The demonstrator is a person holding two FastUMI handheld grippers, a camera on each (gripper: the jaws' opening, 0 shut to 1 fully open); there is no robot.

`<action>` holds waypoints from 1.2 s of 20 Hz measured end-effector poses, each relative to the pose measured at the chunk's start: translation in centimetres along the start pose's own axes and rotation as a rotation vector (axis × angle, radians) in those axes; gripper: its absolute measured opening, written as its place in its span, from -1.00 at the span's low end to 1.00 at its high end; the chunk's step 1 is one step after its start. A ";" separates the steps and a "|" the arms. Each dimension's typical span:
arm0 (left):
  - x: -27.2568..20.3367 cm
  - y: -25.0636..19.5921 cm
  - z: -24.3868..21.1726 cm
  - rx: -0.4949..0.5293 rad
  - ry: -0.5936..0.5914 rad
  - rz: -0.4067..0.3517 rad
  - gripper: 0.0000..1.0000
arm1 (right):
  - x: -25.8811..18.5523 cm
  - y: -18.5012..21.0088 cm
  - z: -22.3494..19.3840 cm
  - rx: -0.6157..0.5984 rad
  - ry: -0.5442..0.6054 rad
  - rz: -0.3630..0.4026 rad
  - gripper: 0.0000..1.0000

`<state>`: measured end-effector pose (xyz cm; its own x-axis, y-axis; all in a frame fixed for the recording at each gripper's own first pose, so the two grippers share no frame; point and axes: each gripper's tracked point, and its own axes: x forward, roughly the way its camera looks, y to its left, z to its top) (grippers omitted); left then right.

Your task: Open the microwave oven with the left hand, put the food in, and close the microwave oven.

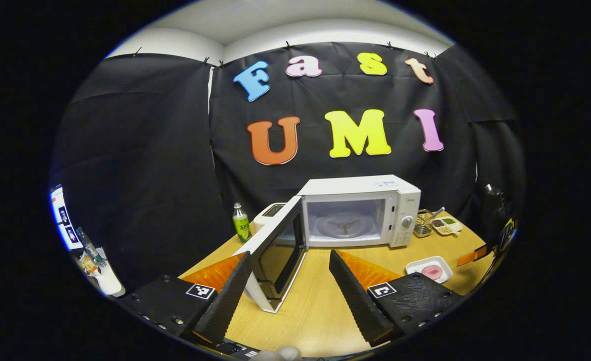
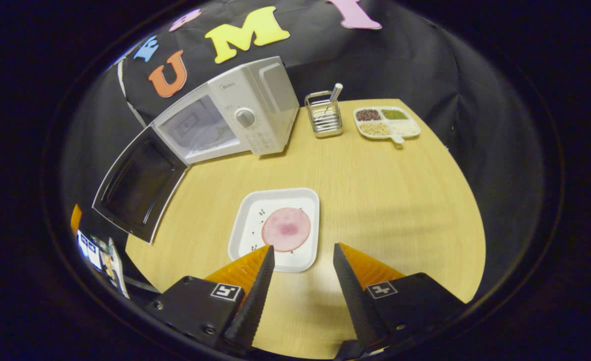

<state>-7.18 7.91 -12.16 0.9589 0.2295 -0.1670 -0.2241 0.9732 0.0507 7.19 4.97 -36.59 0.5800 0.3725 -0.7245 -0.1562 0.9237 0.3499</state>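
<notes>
Food (image 2: 286, 229) sits on its white plate (image 2: 245, 228) on the table (image 2: 376, 200), just ahead of our right gripper (image 2: 303, 278), whose fingers are apart and hold nothing. Our left gripper (image 1: 289, 286) is apart too, by the open microwave door (image 1: 278, 250). We think opening is done. Putting the food inside the microwave (image 1: 358, 210) and closing are left.
</notes>
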 end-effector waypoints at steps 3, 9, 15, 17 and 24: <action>-1.0 -2.6 3.2 0.001 -0.024 -0.018 0.89 | 2.4 -0.3 -0.2 0.030 0.057 0.060 0.35; -1.7 -5.4 5.6 -0.020 -0.040 -0.003 0.89 | 5.3 0.0 -1.6 0.092 0.176 0.130 0.06; -1.4 -4.7 5.1 -0.026 -0.036 0.017 0.89 | 5.6 -0.4 -1.7 0.092 0.212 0.119 -0.29; -0.9 -4.3 5.2 -0.029 -0.040 0.008 0.89 | 5.8 -0.9 -1.7 0.100 0.229 0.088 -0.51; 0.8 -2.3 4.4 -0.067 -0.044 -0.030 0.89 | 5.9 -1.2 -1.7 0.194 0.245 0.044 -0.92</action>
<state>-5.11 5.80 -8.07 0.9718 0.2008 -0.1238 -0.2047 0.9786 -0.0196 9.44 6.24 -42.34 0.3620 0.4437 -0.8198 -0.0073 0.8808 0.4735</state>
